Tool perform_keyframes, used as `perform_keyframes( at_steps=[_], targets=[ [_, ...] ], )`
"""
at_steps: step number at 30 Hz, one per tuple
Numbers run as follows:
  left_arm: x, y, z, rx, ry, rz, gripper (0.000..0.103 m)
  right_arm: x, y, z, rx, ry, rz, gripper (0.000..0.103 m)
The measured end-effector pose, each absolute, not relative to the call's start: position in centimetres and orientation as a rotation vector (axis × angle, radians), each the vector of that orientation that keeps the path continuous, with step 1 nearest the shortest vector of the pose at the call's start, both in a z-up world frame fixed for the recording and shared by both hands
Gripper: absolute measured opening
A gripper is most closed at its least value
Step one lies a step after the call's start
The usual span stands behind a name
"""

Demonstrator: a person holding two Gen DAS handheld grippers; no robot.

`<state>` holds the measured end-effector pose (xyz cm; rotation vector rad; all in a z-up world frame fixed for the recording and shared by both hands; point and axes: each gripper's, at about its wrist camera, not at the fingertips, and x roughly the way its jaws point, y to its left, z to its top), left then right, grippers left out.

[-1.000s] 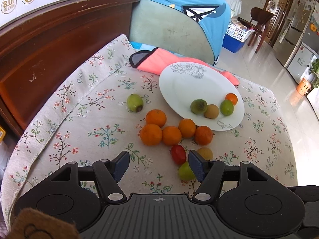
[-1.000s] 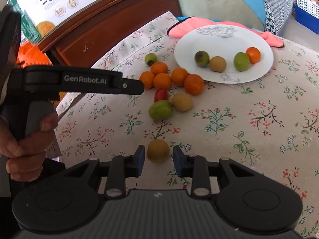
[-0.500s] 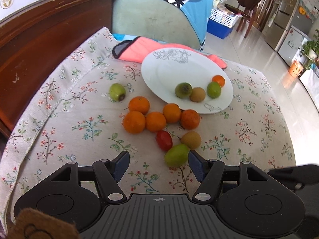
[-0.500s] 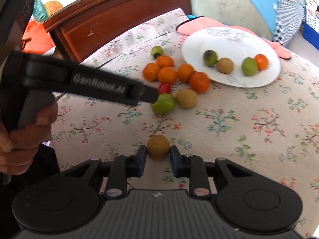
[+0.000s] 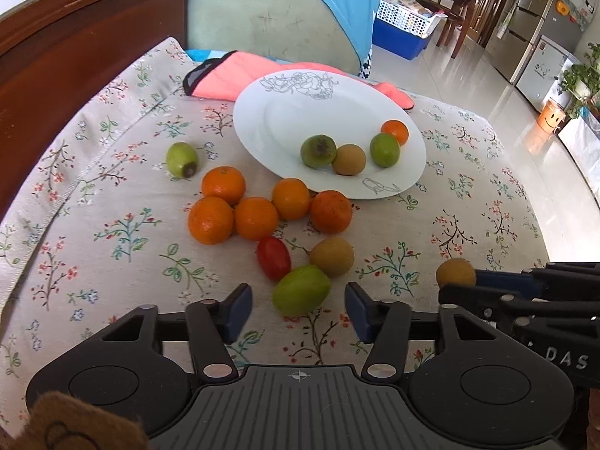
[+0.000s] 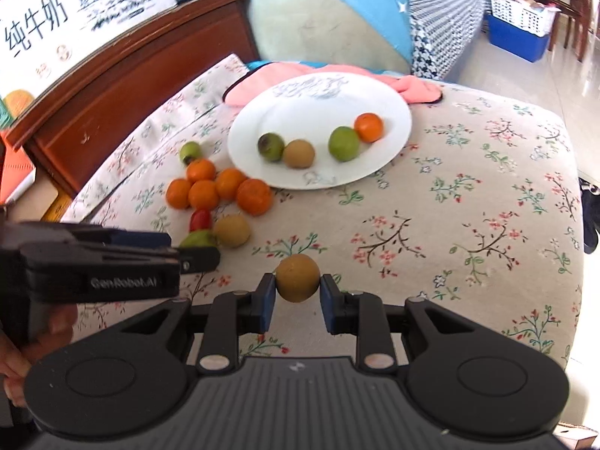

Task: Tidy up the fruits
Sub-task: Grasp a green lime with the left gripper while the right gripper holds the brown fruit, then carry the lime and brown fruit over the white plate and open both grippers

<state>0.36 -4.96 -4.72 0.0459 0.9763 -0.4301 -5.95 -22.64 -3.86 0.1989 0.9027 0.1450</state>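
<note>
My right gripper (image 6: 297,296) is shut on a brown kiwi (image 6: 297,277), held above the floral cloth; the kiwi also shows in the left wrist view (image 5: 455,272). My left gripper (image 5: 298,309) is open, its fingers either side of a green fruit (image 5: 301,289) on the cloth. Beside it lie a red tomato (image 5: 273,257), another brown kiwi (image 5: 332,256) and several oranges (image 5: 255,217). A white plate (image 5: 285,112) holds two green fruits, a kiwi (image 5: 348,159) and a small orange (image 5: 394,132).
A lone green fruit (image 5: 182,159) lies left of the plate. A pink cloth (image 5: 225,75) lies under the plate's far edge. A wooden headboard (image 5: 75,48) runs along the left. The cushion's edge (image 6: 573,172) drops off at the right.
My right gripper closed on the brown kiwi and lifted it off the cloth. My left gripper moved forward until its open fingers flank the green fruit.
</note>
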Motion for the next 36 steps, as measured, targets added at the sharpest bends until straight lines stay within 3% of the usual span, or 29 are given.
perform_keyframes(
  at_steps=[1,6,36],
  targets=[
    [0.4,-5.0,-4.9,0.045,0.981,-0.431,0.04,-5.9,-22.7,-3.8,0.208,0.904,0.14,0.026],
    [0.3,-5.3,-5.2,0.058,0.961,-0.427,0.032,-5.7,-23.3,-3.7,0.255,0.907,0.132,0.026],
    [1.2,-4.3,0.6,-0.034,0.808,-0.387,0.031,-3.7,-23.9,-1.2,0.31,0.817,0.147,0.026]
  ],
)
